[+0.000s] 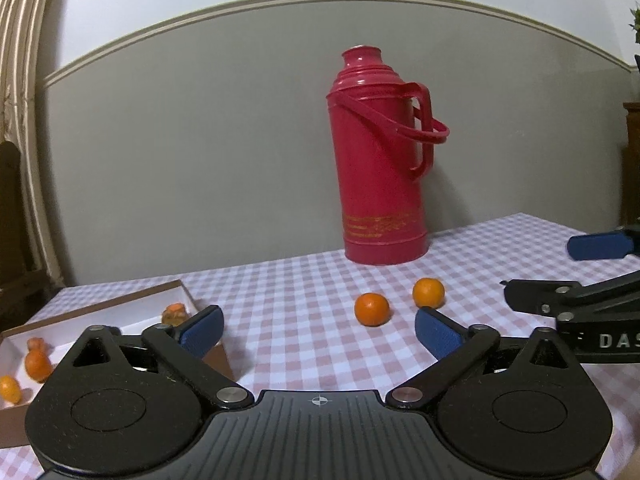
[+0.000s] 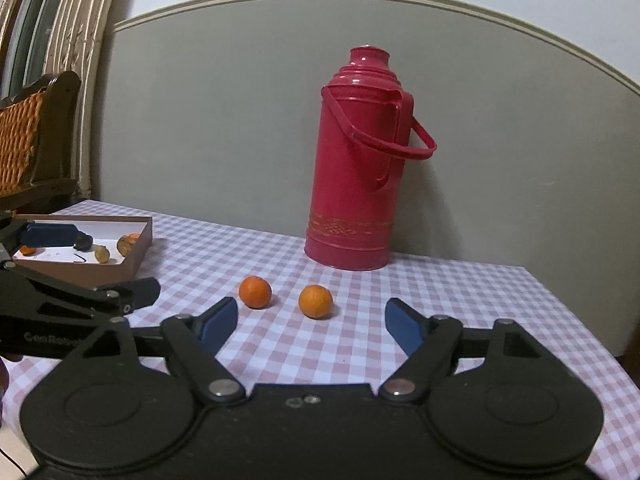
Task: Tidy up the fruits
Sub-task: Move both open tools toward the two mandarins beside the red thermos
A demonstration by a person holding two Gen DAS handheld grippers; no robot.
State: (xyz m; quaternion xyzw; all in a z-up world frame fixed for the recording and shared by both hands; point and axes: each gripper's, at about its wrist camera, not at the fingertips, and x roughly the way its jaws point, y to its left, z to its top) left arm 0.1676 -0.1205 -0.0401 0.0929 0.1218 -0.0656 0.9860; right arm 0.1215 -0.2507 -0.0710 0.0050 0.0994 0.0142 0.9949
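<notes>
Two oranges are sitting loose on a pink-checked tablecloth (image 2: 440, 300), mid-table, w/ bare cloth all round them. The left orange (image 2: 255, 291) and right orange (image 2: 315, 301) are lying near each other, not touching, both well in front of a tall red flask (image 2: 352, 168) standing by the grey wall. A brown-sided box (image 2: 136, 254), white inside, is resting at the table's far-left corner, holding several small fruits (image 1: 37, 364). The table's right edge is dropping away past the flask.

The right gripper (image 2: 310, 326) is pointing nearly level over the near cloth, fingers apart, nothing between them; both oranges are lying just beyond its tips. The left gripper (image 1: 318, 334) is hanging alongside, next to the box's near corner, fingers spread wide & empty.
</notes>
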